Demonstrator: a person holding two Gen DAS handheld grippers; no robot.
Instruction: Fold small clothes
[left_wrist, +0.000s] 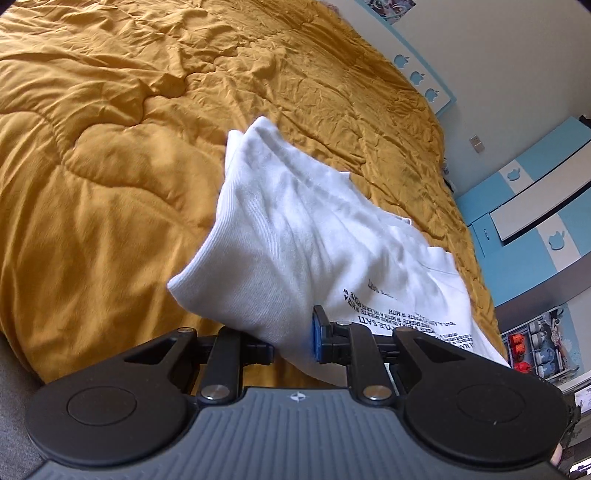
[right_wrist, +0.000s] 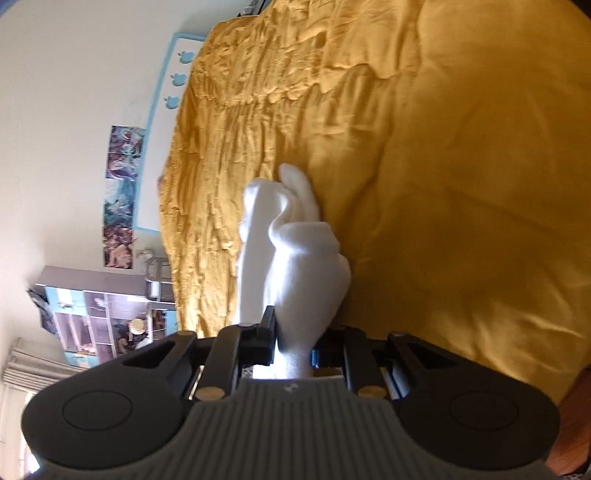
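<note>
1 white garment (left_wrist: 280, 240), 2 grippers, both pinching it
Left gripper (left_wrist: 293, 341) and right gripper (right_wrist: 293, 341) hold it above the mustard quilt (left_wrist: 110, 155)

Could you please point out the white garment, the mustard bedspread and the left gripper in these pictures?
white garment (left_wrist: 280, 236), left wrist view, on its ribbed middle.
mustard bedspread (left_wrist: 110, 166), left wrist view, on a bare quilted patch.
left gripper (left_wrist: 293, 341), left wrist view, between its fingertips, shut on the cloth.

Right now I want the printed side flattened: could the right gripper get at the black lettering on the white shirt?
Probably not: the right gripper is shut on bunched white shirt fabric, so it isn't free.
</note>
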